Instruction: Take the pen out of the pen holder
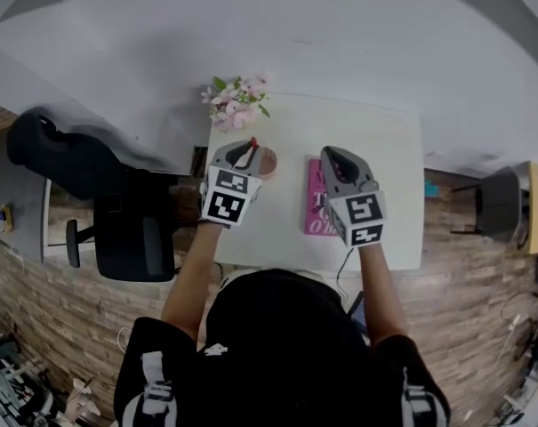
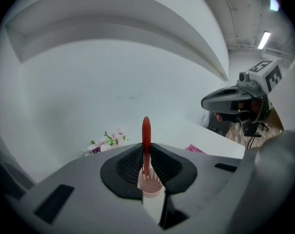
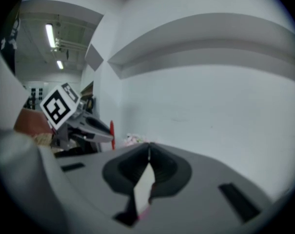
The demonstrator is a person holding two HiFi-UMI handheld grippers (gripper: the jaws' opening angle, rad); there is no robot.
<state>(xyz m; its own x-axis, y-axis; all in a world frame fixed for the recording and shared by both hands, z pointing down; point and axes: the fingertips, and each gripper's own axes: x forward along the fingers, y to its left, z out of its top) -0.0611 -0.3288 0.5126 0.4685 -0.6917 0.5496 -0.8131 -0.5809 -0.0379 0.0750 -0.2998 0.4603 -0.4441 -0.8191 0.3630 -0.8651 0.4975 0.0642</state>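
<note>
My left gripper [image 1: 246, 149] is shut on a red pen [image 2: 146, 140], which stands upright between its pads. Straight below, through the gap in the jaws, shows the ribbed pink pen holder [image 2: 150, 185], standing on the white table [image 1: 384, 149]. The pen's lower end lines up with the cup's mouth, and I cannot tell whether it is clear of it. In the head view the holder [image 1: 267, 160] peeks out just right of that gripper. My right gripper [image 1: 335, 157] hovers over the table to the right, its jaws meeting at the tips [image 3: 148, 150] with nothing in them.
A pink book [image 1: 317, 210] lies under the right gripper. A pot of pink flowers [image 1: 237, 103] stands at the table's far left corner against the white wall. A black office chair [image 1: 117, 212] is left of the table and a dark stool [image 1: 500, 205] to its right.
</note>
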